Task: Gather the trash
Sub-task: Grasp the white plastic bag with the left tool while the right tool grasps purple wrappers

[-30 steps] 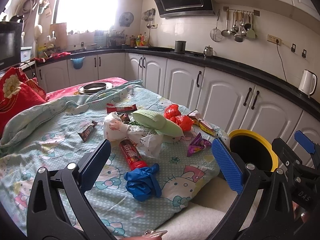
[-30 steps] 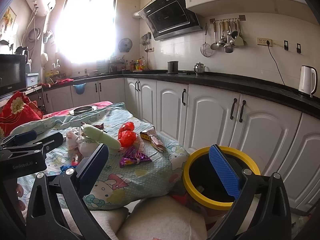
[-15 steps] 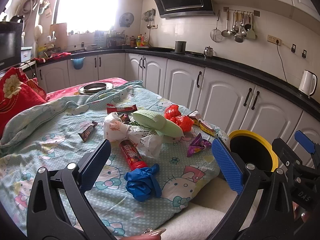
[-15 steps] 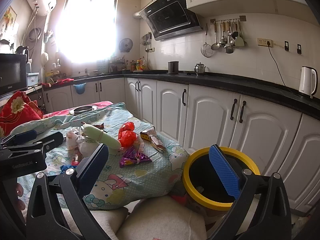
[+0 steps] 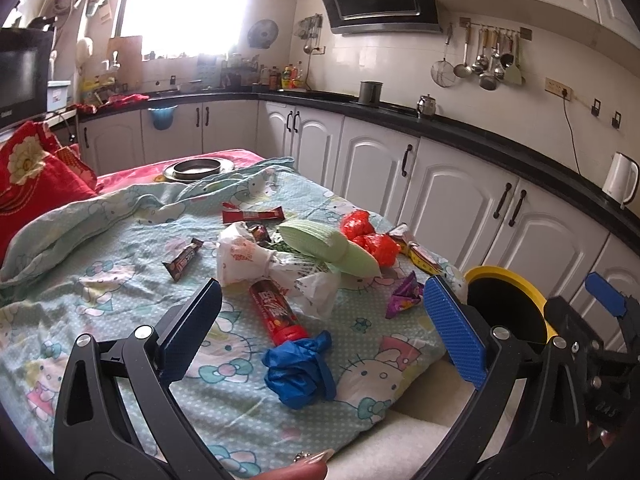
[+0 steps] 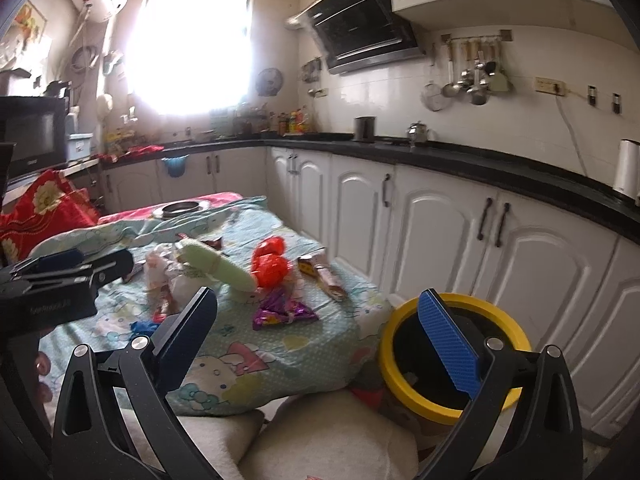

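Trash lies strewn on a pale-blue cartoon-print bedspread (image 5: 100, 300). A crumpled blue glove (image 5: 298, 368) and a red tube wrapper (image 5: 276, 312) lie nearest, just ahead of my left gripper (image 5: 320, 320), which is open and holds nothing. Behind them are a white paper bag (image 5: 248, 256), a green foam sleeve (image 5: 320, 240), red plastic (image 5: 370, 236), a purple wrapper (image 5: 404, 294) and a brown candy bar (image 5: 183, 259). My right gripper (image 6: 320, 328) is open and empty, its right finger over the yellow-rimmed bin (image 6: 388, 344) beside the bed.
White kitchen cabinets (image 5: 448, 200) under a black counter run close along the right, behind the bin (image 5: 504, 272). A red pillow (image 5: 36, 184) and a metal dish (image 5: 198, 168) sit at the far end of the bed. A white cushion (image 6: 320, 440) lies below the right gripper.
The right wrist view is now blurred and shifted a little, so the right gripper has begun to turn. The left gripper and the trash have not moved.
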A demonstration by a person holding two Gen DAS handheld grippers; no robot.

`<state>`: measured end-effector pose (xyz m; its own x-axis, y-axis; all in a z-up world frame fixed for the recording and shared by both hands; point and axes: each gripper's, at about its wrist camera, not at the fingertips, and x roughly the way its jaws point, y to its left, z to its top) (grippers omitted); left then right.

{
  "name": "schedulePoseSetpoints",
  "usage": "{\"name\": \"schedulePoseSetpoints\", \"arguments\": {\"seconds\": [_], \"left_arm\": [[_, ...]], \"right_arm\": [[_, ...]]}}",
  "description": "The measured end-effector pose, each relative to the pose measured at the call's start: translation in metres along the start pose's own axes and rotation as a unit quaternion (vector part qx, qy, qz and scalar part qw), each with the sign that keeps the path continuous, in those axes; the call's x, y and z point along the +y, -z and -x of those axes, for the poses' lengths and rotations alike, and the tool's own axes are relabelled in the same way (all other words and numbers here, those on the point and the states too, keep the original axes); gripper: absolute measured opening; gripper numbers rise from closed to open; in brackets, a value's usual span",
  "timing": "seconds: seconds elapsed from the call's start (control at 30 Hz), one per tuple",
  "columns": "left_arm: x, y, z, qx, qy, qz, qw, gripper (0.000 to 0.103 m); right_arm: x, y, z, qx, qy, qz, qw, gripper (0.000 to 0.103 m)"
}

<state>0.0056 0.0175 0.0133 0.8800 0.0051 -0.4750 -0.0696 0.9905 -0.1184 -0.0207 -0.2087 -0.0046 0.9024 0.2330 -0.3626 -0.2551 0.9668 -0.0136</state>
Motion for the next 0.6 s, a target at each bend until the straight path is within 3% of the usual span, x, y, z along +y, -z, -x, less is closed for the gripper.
{"name": "schedulePoseSetpoints", "arguments": {"seconds": [0.3,0.6], "left_arm": [[0.032,-0.011,-0.007,-0.009,-0.020,0.028,0.9994,0.093],[0.063,-0.023,-0.026,-0.001,-0.042,0.053,0.9977,0.093]], "right_arm": [[0.024,-0.010,-0.029,0.013,-0.048,0.053,0.997,0.098],[0.031,-0.015,-0.079,0.060,-0.069,0.057,0.994,0.097]]}}
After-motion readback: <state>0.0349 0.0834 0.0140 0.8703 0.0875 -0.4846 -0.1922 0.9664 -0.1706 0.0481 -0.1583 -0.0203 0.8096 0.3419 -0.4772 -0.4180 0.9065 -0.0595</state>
